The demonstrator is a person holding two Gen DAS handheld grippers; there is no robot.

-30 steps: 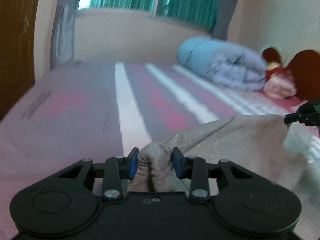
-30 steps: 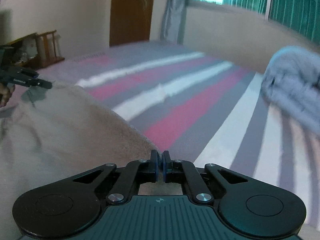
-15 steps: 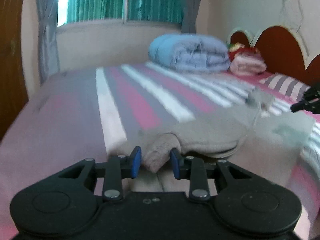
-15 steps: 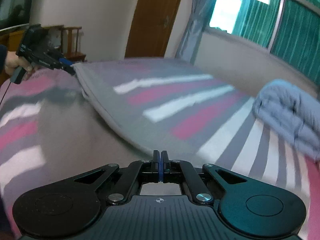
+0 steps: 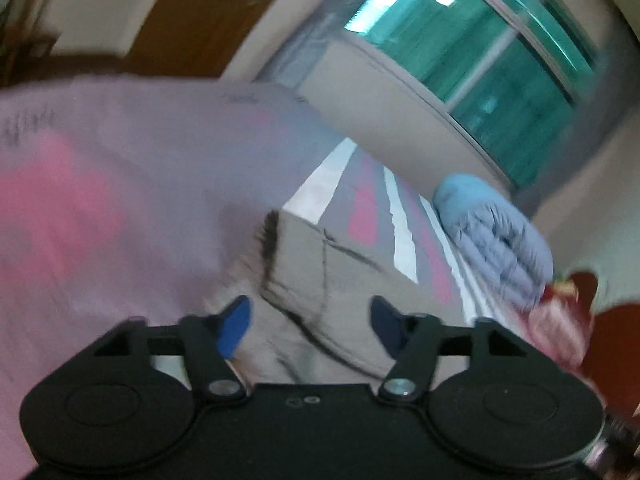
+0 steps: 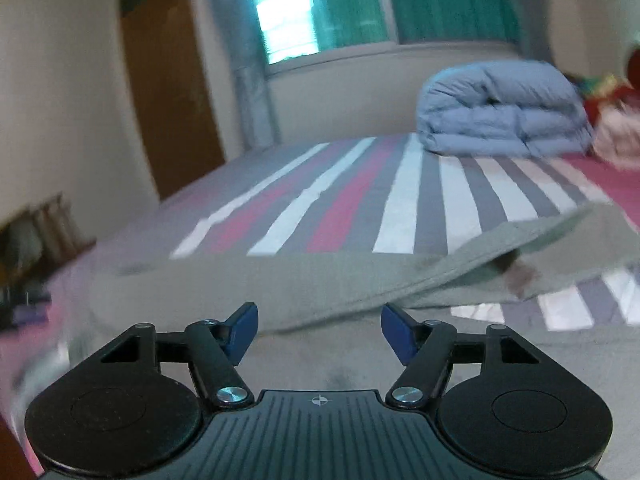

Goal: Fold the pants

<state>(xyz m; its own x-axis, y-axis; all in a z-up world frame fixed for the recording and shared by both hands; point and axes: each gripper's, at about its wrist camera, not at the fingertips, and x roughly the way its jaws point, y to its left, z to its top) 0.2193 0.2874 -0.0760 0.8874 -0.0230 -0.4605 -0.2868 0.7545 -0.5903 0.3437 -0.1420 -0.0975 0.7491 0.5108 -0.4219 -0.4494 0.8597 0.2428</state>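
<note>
left gripper [image 5: 310, 326]: jaws wide, holding nothing | right gripper [image 6: 318, 330]: jaws wide, holding nothing | pants [image 6: 320, 280]: lying on striped bed [image 6: 400, 184], partly folded, well short of blue duvet [image 6: 504, 108]

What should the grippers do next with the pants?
Probably grab again at one end for another fold. Both the left gripper and right gripper have open jaws holding nothing, and the pants lie loose on the bed, one layer folded over with a raised edge.
</note>
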